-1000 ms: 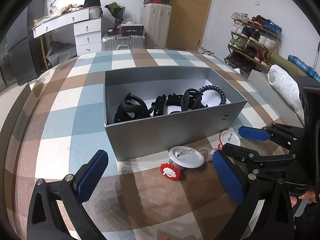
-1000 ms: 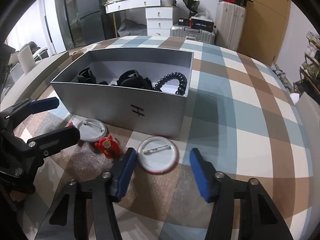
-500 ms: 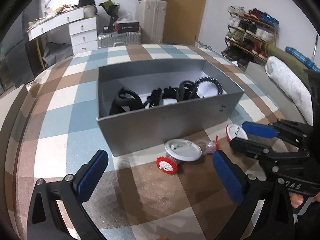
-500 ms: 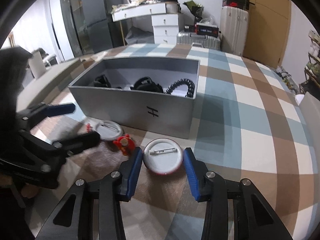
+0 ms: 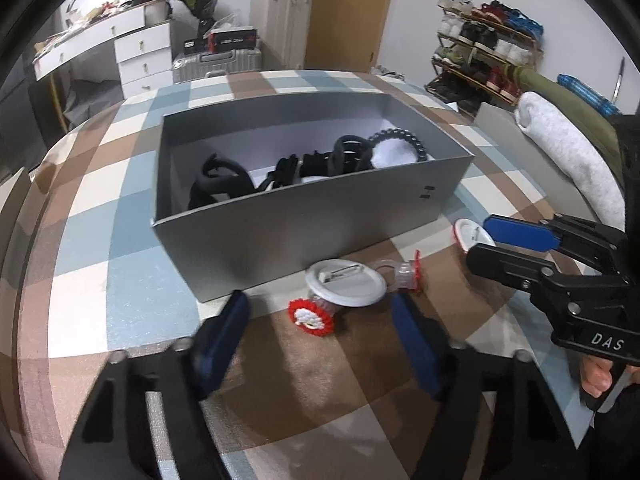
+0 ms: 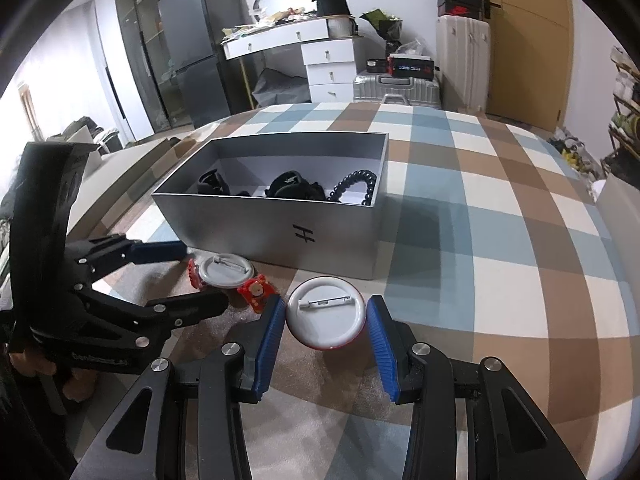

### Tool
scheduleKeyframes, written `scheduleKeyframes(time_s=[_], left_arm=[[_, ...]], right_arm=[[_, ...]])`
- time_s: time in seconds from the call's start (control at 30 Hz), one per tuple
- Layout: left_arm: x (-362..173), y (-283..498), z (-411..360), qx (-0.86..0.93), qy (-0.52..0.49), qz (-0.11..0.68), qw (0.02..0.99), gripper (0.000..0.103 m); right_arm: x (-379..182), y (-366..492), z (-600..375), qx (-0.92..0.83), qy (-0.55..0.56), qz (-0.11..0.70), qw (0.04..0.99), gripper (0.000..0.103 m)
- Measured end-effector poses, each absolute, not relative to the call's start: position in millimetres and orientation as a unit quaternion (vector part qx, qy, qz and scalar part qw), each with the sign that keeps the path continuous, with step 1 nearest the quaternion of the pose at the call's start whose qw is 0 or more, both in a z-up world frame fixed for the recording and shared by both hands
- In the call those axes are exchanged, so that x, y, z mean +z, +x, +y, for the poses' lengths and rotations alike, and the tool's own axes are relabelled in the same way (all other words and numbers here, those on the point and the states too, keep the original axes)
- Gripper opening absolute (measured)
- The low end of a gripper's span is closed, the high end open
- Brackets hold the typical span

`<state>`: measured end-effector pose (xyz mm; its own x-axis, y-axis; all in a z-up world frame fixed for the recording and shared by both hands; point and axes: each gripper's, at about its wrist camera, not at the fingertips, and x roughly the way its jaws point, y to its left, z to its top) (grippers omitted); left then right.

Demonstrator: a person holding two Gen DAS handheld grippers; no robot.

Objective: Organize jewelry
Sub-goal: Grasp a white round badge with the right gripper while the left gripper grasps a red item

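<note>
round pin badge point(image 6: 326, 312) lies face down on the checked tablecloth point(image 6: 500, 216), right between the blue pads point(image 6: 270, 330) of the right gripper point(image 6: 326, 330). the jaws are spread about badge-wide, flanking its edges; can't tell if the pads actually touch it. left gripper point(image 5: 320, 332) is wide open, gripping nothing, with a second white badge point(image 5: 346, 282) and a little red-and-white charm point(image 5: 311, 317) just ahead between its fingers. grey box point(image 5: 304, 220) sits right behind them, with black hair ties point(image 5: 224, 180) and a beaded bracelet point(image 5: 400, 140) inside. left pads are motion-blurred, and the clear bit with red trim point(image 5: 406, 274) beside that badge is hard to make out.
</note>
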<state>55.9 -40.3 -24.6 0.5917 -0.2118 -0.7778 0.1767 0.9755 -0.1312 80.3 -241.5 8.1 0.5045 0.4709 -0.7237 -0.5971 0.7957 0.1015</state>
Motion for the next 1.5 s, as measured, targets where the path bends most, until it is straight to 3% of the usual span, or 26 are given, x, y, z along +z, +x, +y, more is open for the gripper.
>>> scheduleKeyframes(time_s=[0.23,1.5], left_arm=[[-24,54,-43,-0.148,-0.024,0.437,0.887,0.021],[12,38,-23,-0.186,-0.086,0.303,0.931,0.021]], right_arm=[[9,78,-241,0.312,-0.082,0.39,0.863,0.041],[27,77,-254,0.312,-0.046,0.361,0.878,0.041]])
